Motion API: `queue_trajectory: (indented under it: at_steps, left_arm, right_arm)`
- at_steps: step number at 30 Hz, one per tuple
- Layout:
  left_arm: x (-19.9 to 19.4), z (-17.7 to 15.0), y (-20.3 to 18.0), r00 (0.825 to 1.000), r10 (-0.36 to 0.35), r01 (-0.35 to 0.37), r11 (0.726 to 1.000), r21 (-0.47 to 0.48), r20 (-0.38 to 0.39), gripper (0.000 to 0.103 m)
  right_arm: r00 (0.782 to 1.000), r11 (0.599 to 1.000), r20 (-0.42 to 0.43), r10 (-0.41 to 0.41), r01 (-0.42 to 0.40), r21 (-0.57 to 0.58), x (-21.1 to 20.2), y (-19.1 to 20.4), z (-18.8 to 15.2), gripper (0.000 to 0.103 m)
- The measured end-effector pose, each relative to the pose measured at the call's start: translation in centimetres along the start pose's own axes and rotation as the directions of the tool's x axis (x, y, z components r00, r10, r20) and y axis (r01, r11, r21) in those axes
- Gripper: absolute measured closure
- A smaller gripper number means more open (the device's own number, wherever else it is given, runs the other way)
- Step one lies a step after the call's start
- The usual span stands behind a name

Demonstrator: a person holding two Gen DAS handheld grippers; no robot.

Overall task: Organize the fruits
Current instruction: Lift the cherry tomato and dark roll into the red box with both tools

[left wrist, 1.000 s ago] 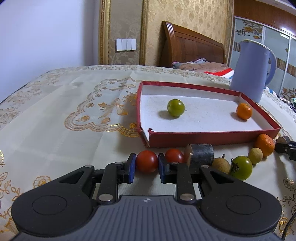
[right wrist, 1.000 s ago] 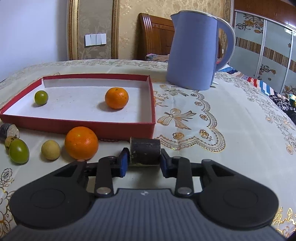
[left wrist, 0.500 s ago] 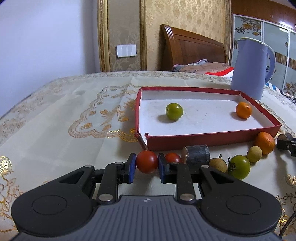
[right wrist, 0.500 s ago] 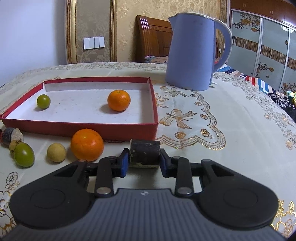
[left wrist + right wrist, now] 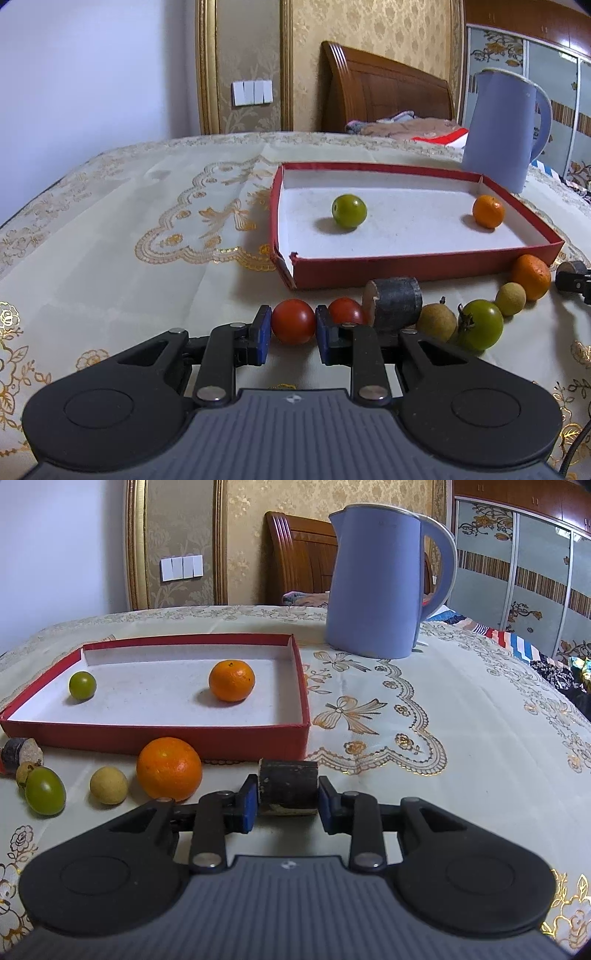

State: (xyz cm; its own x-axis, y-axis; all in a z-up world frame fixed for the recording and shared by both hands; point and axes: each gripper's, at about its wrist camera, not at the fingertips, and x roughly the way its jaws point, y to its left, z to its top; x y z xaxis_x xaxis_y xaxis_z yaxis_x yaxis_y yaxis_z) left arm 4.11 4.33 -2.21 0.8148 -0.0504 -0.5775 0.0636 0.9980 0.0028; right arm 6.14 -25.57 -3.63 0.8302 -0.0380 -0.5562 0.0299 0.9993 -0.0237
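Fruit lies in a loose row on the cream, gold-embroidered tablecloth point(image 5: 110, 236) along the near side of a shallow red cardboard tray with a white floor point(image 5: 424, 266). The left gripper point(image 5: 292, 326) is clenched on a round red cherry tomato point(image 5: 293, 321) at the left end of that row, its blue pads pressing the tomato from both sides. Just right of it sits a second red tomato point(image 5: 345, 311), partly hidden behind the right-hand finger, then a dark stubby cylinder with a pale cut end point(image 5: 393, 303), a brownish round longan point(image 5: 437, 322), a green tomato with a dried stem point(image 5: 480, 325), a pale yellow round fruit point(image 5: 511, 298) and an orange tangerine point(image 5: 531, 277) at the far right. Inside the tray rest a green round fruit point(image 5: 349, 211) towards the middle and a small orange point(image 5: 488, 211) near the right wall, well apart from each other. The right gripper point(image 5: 283, 805) grasps another dark short cylinder point(image 5: 288, 788) just off the tray's near right corner, both pads against its ends; a large orange point(image 5: 169, 768) sits just left of it. A tall lavender-blue electric kettle point(image 5: 380, 579) stands upright on the cloth beyond the tray's far right corner
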Motion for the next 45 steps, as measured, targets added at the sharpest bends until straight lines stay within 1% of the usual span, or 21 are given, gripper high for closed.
queue_trajectory:
  at_steps: [6, 9, 14, 17, 20, 29, 33, 36, 39, 45]
  left_arm:
    - [-0.1, -0.1, 0.3, 1.000, -0.005, 0.005, 1.000, -0.010, 0.001, 0.078]
    - [-0.7, -0.1, 0.3, 1.000, -0.003, 0.003, 1.000, -0.016, 0.025, 0.078]
    - [-1.7, 0.2, -0.3, 0.999, 0.005, -0.005, 1.000, 0.003, 0.048, 0.078]
    - [-2.3, 0.8, -0.5, 0.998, -0.027, 0.028, 1.000, -0.009, 0.063, 0.078]
    - [-2.4, 1.2, -1.3, 0.997, -0.026, 0.026, 1.000, 0.009, 0.076, 0.078]
    - [-1.7, 2.1, -4.5, 0.995, -0.069, 0.064, 0.996, 0.060, 0.070, 0.078]
    - [-1.0, 2.7, -5.4, 0.994, -0.095, 0.092, 0.994, 0.053, 0.060, 0.078]
    - [-0.4, 3.2, -6.1, 0.994, -0.091, 0.087, 0.995, 0.058, 0.063, 0.078]
    - [0.2, 3.8, -6.6, 0.993, -0.106, 0.103, 0.993, 0.050, 0.055, 0.078]
    - [1.4, 4.7, -7.4, 0.994, -0.099, 0.097, 0.994, 0.051, 0.042, 0.078]
  right_arm:
    - [1.000, 1.000, 0.017, -0.007, 0.008, -0.005, -0.3, 0.1, 0.0, 0.073]
    - [1.000, 1.000, 0.026, -0.007, 0.006, 0.005, -0.5, 0.0, -0.1, 0.073]
    - [0.999, 1.000, 0.032, 0.000, -0.001, 0.007, -0.9, 0.0, -0.1, 0.073]
    - [0.999, 1.000, 0.040, 0.002, -0.003, 0.012, -1.1, 0.0, 0.0, 0.073]
    - [0.999, 1.000, 0.049, 0.010, -0.011, 0.019, -1.4, 0.0, 0.2, 0.072]
    - [0.996, 0.999, 0.084, 0.040, -0.041, 0.012, -2.1, 1.3, 1.6, 0.072]
    - [0.994, 0.999, 0.100, 0.051, -0.052, 0.004, -1.9, 2.2, 2.6, 0.072]
    - [0.993, 0.998, 0.106, 0.060, -0.060, -0.007, -1.6, 2.8, 3.2, 0.072]
    - [0.991, 0.998, 0.112, 0.068, -0.066, -0.015, -1.4, 3.3, 3.6, 0.072]
    - [0.990, 0.997, 0.111, 0.082, -0.080, -0.016, -0.4, 4.0, 4.6, 0.072]
